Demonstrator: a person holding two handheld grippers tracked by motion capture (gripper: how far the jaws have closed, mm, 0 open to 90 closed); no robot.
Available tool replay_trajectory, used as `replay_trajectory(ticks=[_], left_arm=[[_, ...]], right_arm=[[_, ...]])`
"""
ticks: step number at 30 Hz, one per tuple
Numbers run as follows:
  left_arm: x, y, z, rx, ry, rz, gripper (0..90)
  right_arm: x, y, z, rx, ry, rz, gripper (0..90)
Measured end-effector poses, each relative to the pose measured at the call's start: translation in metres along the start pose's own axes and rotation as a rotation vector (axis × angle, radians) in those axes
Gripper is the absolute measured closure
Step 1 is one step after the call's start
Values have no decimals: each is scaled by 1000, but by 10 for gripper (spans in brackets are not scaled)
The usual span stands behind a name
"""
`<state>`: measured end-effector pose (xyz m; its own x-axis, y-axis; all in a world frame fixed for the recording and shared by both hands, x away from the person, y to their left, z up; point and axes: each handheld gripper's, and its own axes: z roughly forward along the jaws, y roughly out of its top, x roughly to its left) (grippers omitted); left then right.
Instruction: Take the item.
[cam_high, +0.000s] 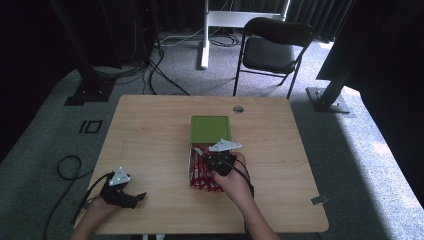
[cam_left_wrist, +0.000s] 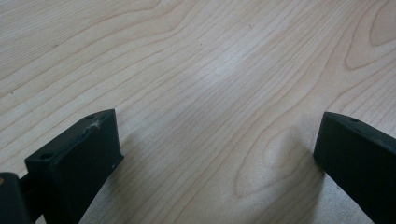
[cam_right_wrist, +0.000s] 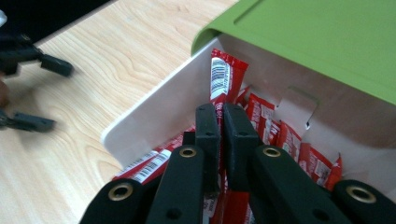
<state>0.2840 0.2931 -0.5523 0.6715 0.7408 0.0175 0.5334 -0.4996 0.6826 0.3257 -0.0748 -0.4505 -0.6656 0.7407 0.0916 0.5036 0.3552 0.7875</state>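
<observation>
A white box (cam_high: 190, 161) (cam_right_wrist: 154, 119) with a green lid (cam_high: 210, 128) (cam_right_wrist: 327, 37) pushed back lies mid-table and holds several red packets (cam_high: 200, 172) (cam_right_wrist: 280, 135). My right gripper (cam_high: 219, 160) (cam_right_wrist: 222, 116) is over the box, shut on one red packet (cam_right_wrist: 225, 77) that stands up between its jaws. Near the table's front left corner my left gripper (cam_high: 134, 197) (cam_left_wrist: 217, 149) rests open, with bare wood between its jaws. It also appears far off in the right gripper view as the left gripper (cam_right_wrist: 39, 93).
The wooden table (cam_high: 150, 135) has a round cable hole (cam_high: 238, 109) at its far edge. Beyond it stand a black folding chair (cam_high: 272, 47), a white stand leg (cam_high: 204, 35) and black frame posts. Cables trail on the grey carpet at left.
</observation>
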Motion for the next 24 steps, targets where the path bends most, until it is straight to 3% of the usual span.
replay_trajectory(ticks=[10,24], left_arm=[[0,0,0,0,-1,-2,14],[0,0,0,0,-1,-3,15]], right_arm=[[3,2,-15,-2,35,-11,858],[8,15,-33,-66,48,-20,856]])
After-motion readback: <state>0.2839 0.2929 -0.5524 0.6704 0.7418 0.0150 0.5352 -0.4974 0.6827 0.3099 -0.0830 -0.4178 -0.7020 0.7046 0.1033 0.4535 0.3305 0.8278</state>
